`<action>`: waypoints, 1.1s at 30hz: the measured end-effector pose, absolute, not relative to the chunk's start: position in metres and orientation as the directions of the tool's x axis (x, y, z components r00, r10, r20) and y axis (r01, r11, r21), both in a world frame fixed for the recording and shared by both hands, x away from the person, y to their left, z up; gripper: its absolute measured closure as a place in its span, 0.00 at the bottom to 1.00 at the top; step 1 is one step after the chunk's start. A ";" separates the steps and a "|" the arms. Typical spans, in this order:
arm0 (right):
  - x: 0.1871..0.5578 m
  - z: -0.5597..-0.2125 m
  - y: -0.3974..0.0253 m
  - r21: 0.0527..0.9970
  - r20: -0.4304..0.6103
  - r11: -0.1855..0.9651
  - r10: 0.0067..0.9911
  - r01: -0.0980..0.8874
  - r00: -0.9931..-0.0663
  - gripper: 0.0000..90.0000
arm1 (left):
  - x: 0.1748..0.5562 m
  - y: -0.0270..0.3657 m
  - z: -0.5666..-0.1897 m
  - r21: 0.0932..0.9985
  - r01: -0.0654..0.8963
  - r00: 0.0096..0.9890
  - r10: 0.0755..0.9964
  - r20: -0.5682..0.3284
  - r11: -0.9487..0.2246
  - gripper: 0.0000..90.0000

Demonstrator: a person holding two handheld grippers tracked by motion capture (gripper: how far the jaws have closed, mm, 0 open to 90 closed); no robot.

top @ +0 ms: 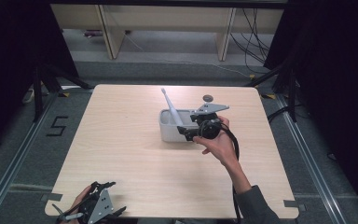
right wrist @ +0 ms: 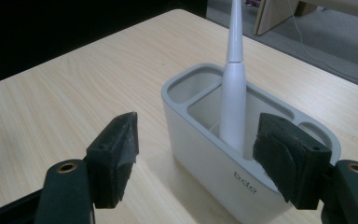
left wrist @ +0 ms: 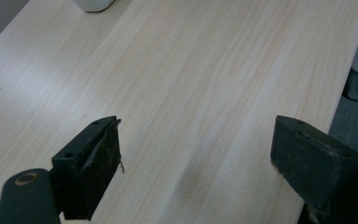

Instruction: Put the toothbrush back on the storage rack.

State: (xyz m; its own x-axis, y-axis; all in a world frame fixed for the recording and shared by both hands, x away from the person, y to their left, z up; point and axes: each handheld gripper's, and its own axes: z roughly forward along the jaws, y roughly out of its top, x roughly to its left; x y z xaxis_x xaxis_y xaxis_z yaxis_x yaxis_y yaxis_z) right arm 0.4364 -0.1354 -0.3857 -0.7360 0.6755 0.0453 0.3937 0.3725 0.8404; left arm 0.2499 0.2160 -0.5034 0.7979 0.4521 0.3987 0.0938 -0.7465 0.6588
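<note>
- Your right gripper [top: 189, 134] sits at the near long wall of the white holder [top: 168, 133], jaws spread wide and gripping nothing; in the right gripper view that wall runs between the two pads.
- The toothbrush [right wrist: 233, 100] stands in the holder's [right wrist: 205, 140] middle compartment, just ahead of those jaws and slightly toward the right-hand pad [right wrist: 279, 161].
- Its long axis is near upright, leaning up and away from the jaws, so I'd judge a grip must close across the handle, not along it.
- Your left gripper [top: 93, 207] rests at the near table [top: 135, 168] edge, well apart from the holder, jaws also wide and empty [left wrist: 193, 158]; the right hand [top: 219, 144] is plainly the nearer one.
</note>
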 end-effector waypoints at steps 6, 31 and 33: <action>0.431 -0.387 -0.137 0.844 0.032 0.383 0.663 0.376 -0.748 0.33 | 0.250 0.217 -0.502 0.648 0.091 0.802 0.442 0.402 -0.756 0.17; 0.407 -0.410 -0.144 0.835 0.053 0.391 0.645 0.389 -0.762 0.28 | 0.249 0.216 -0.502 0.656 0.095 0.795 0.454 0.403 -0.749 0.17; 0.404 -0.413 -0.143 0.835 0.080 0.371 0.649 0.407 -0.756 0.24 | 0.250 0.216 -0.503 0.661 0.094 0.794 0.457 0.401 -0.744 0.17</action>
State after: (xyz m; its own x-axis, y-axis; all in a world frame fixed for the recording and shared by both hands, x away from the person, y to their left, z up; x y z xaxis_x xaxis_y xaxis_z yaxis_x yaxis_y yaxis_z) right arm 0.4037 -0.1426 -0.4132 -0.7565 0.6491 0.0802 0.4070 0.3712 0.8346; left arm 0.2496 0.2162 -0.5030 0.7941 0.4568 0.4010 0.0944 -0.7444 0.6610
